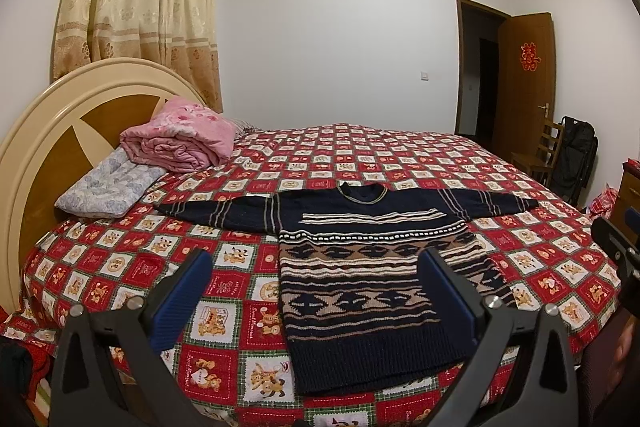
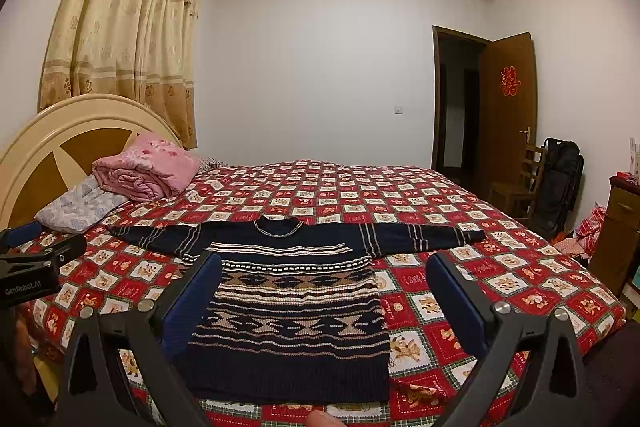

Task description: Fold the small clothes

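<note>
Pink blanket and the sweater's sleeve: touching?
Apart. The left wrist view shows checkered bedspread between the pink blanket and the sweater sleeve.

A folded pink quilt (image 1: 180,139) lies on a pale pillow (image 1: 106,189) by the headboard (image 1: 48,131) at left, beige curtains (image 1: 140,3) above, an open wooden door (image 1: 526,75) at right.

My right gripper (image 2: 322,269) hung with fingers spread wide above the sweater (image 2: 288,307), which lay flat on the bedspread (image 2: 500,267), sleeves out. Left gripper (image 2: 36,259) sat at frame's edge.
</note>
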Demonstrator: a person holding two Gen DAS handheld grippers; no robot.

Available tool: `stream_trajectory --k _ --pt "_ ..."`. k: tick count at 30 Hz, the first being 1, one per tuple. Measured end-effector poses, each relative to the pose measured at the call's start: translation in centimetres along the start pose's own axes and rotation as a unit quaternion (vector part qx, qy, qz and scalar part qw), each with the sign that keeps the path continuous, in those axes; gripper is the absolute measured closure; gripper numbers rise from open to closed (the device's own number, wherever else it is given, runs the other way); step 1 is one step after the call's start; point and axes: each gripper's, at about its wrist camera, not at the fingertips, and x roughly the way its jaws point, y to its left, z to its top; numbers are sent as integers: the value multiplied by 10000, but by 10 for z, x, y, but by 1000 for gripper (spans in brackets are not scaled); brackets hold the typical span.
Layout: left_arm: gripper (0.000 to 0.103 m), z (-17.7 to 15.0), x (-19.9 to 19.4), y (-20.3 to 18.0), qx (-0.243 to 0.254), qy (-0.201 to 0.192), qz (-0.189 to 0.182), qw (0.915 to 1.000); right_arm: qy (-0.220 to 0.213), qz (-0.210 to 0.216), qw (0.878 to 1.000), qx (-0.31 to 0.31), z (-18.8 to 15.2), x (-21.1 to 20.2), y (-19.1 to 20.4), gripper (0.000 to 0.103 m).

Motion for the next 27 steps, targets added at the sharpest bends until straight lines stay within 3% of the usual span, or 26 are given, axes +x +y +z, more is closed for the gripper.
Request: stream_trajectory --k 27 --pt "0 -5 9 2 -72 96 39 9999 144 51 9999 -66 -7 4 8 1"
